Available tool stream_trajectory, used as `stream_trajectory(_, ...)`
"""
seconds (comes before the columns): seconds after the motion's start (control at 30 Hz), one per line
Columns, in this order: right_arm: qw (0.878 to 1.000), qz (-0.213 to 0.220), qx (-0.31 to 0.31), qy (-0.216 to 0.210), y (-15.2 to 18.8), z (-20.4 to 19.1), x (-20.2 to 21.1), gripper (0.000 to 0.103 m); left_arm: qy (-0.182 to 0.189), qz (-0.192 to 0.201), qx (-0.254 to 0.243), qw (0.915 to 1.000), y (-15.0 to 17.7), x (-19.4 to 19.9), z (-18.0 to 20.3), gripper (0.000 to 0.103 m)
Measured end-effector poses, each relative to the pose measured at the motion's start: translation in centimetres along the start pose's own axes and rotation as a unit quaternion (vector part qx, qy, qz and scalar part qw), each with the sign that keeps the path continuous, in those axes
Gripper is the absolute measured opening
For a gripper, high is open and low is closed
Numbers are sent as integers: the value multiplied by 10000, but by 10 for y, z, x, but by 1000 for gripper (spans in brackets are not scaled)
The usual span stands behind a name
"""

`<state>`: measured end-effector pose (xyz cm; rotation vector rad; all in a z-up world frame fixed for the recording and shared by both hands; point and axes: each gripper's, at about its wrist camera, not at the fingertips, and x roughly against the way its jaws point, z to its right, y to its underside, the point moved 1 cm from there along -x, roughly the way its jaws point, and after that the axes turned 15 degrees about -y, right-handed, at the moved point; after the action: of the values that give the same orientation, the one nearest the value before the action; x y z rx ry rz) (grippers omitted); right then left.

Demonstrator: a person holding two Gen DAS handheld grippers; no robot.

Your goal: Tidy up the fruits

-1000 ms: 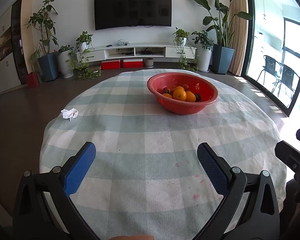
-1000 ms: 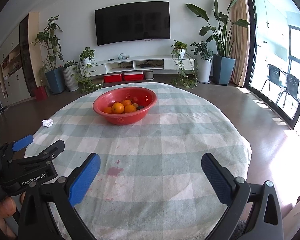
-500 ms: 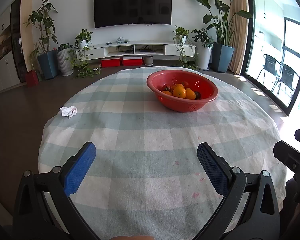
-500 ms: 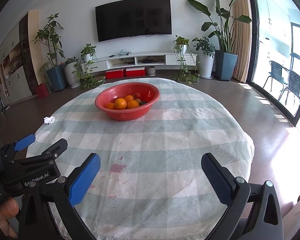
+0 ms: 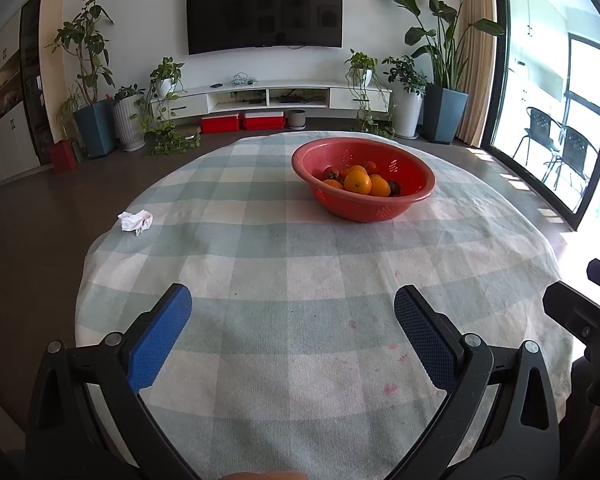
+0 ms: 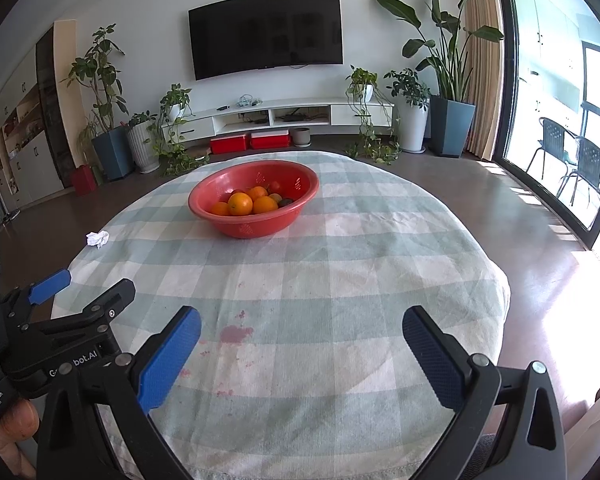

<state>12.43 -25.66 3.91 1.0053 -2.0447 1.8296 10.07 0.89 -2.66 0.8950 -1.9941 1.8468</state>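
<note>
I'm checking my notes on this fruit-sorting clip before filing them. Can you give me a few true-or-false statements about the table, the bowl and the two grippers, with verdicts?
1. The red bowl holds several oranges. True.
2. The left gripper is shut on an orange. False: its jaws stand wide open and hold nothing.
3. A crumpled white tissue lies on the checked tablecloth, apart from the bowl. True.
4. The right gripper reaches inside the bowl. False: it hovers open over the near part of the table, short of the bowl.
5. The tablecloth is spotless. False: reddish stains mark it.
</note>
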Motion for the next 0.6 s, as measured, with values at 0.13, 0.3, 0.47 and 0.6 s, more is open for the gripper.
stream_trajectory(0.13,10000,1,0,-1,0,0,0,103,0,-1,-5,10000,0,0,0,103)
stream_trajectory(0.3,10000,0,7,-2,-1,0,0,103,2,-5,-4,10000,0,0,0,103)
stream_trajectory(0.47,10000,-2,-4,3,-1,0,1,103,2,-5,-1,10000,0,0,0,103)
stream_trajectory(0.6,10000,-9,-2,-2,-1,0,1,103,8,-9,1,10000,0,0,1,103)
